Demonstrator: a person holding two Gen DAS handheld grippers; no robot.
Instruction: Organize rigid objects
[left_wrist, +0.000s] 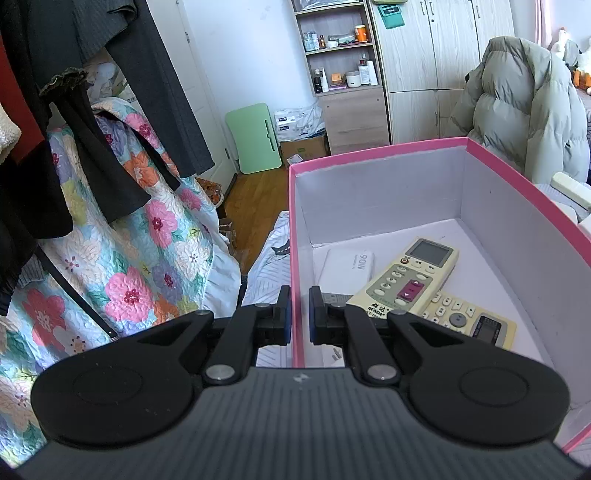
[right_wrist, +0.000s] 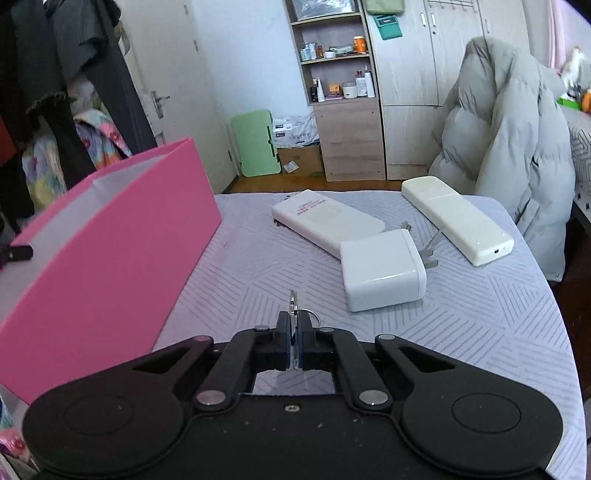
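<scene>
My left gripper (left_wrist: 298, 295) is shut on the left wall of a pink box (left_wrist: 376, 155), one finger outside and one inside. In the box lie two cream remote controls, one (left_wrist: 410, 277) across the other (left_wrist: 469, 317), and a white charger marked 90W (left_wrist: 347, 266). In the right wrist view my right gripper (right_wrist: 293, 318) is shut on a thin clear flat tag (right_wrist: 293, 303) with a small metal ring (right_wrist: 309, 314), held just above the tablecloth. Farther off on the table lie a white plug-in charger (right_wrist: 380, 273) and two white remotes face down (right_wrist: 325, 221) (right_wrist: 454, 219).
The pink box (right_wrist: 110, 236) stands at the left of the round table with its grey striped cloth (right_wrist: 480, 332). A grey puffer jacket (right_wrist: 509, 147) hangs over a chair behind the table. Hanging clothes and a floral quilt (left_wrist: 140, 236) are to the left.
</scene>
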